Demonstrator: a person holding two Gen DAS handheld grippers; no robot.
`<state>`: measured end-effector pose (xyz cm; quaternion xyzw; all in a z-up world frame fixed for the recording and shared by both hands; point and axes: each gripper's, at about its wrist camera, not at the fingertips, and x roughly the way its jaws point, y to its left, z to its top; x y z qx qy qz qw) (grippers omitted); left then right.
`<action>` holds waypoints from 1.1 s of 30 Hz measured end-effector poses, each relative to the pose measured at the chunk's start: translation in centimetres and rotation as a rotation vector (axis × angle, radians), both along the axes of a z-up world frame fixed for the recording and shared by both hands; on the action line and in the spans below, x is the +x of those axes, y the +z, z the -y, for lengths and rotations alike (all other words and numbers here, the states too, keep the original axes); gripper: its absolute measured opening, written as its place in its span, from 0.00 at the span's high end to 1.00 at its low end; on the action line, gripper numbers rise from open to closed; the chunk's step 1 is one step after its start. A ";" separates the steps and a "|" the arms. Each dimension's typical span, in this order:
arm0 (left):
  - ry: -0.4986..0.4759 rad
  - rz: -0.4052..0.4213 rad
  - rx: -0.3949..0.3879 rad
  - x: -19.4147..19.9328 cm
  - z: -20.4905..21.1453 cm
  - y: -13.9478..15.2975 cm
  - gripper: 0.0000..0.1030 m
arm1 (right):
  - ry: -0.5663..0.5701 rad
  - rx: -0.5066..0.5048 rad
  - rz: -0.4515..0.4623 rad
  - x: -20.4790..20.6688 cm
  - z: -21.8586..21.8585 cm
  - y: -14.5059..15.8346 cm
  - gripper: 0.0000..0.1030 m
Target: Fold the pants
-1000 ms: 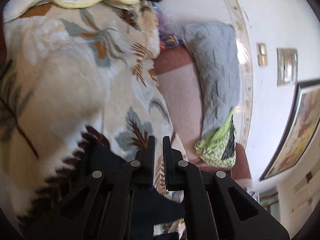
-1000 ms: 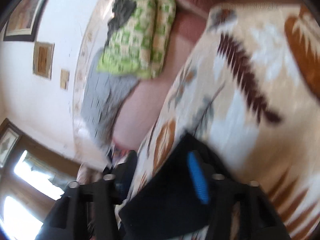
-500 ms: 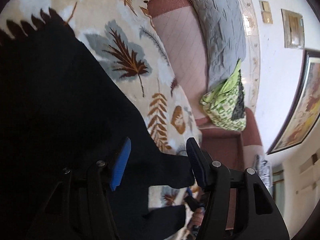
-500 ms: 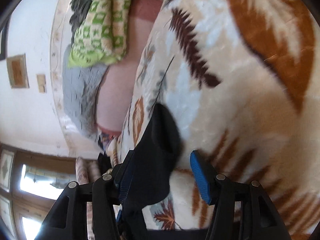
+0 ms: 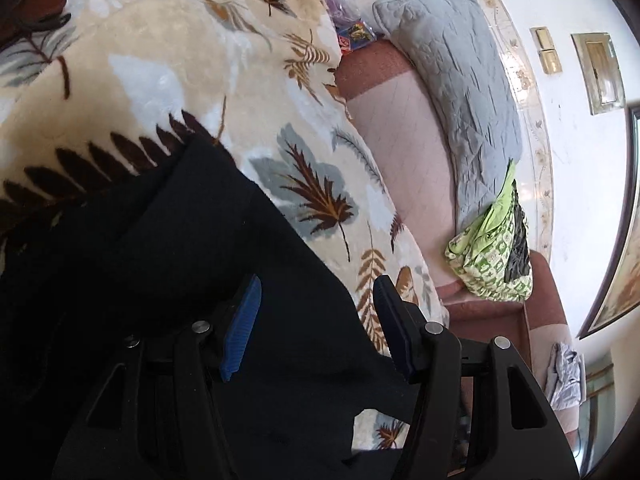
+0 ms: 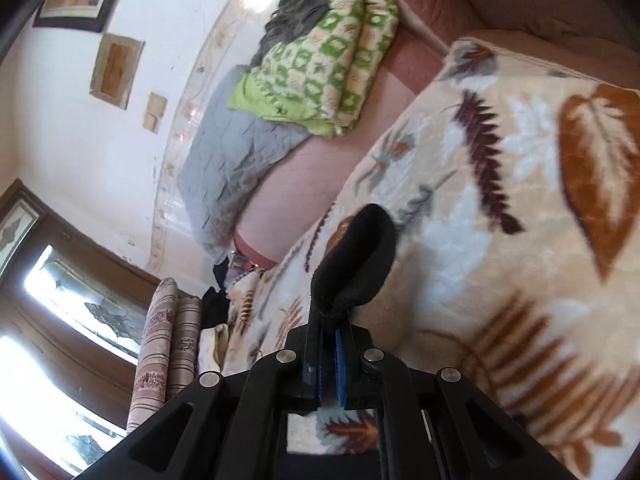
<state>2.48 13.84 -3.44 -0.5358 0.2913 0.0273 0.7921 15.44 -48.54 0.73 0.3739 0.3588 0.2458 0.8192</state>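
Both grippers worked over black pants [image 5: 168, 264] spread on a plush, leaf-printed blanket [image 5: 168, 60]. That cream blanket, fuzzy and patterned in brown, rust and grey foliage, covered most of a pink quilted sofa [image 5: 404, 128]. Against the sofa's back lay a grey stitched quilt [image 5: 464, 80] and a folded green-and-cream checked blanket [image 5: 492, 264]. The pants, soft matte knit, filled the lower left of the left wrist view, their long axis running from lower left toward the upper middle. The left gripper [image 5: 316, 320] stood wide open above the fabric, its ribbed blue pads [image 5: 242, 324] holding nothing. The right gripper [image 6: 330, 356] was clamped nearly closed on a rounded loop of the pants [image 6: 356, 260], the fold bulging beyond its fingertips and pointing away from the camera.
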 end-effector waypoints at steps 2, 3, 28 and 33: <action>-0.020 -0.007 0.005 0.3 0.3 -0.1 0.44 | -0.039 -0.028 -0.138 0.4 1.2 -2.6 0.96; -0.029 -0.013 0.011 0.4 0.4 -0.1 0.42 | -0.051 -0.033 -0.169 0.5 1.4 -3.3 0.96; -0.311 -0.331 0.739 5.4 10.2 -0.9 0.17 | 0.156 -0.901 -0.029 0.3 -11.1 -3.7 0.92; -0.320 -0.345 0.755 5.9 10.7 -0.8 0.14 | 0.148 -0.832 -0.037 0.3 -10.1 -3.5 0.88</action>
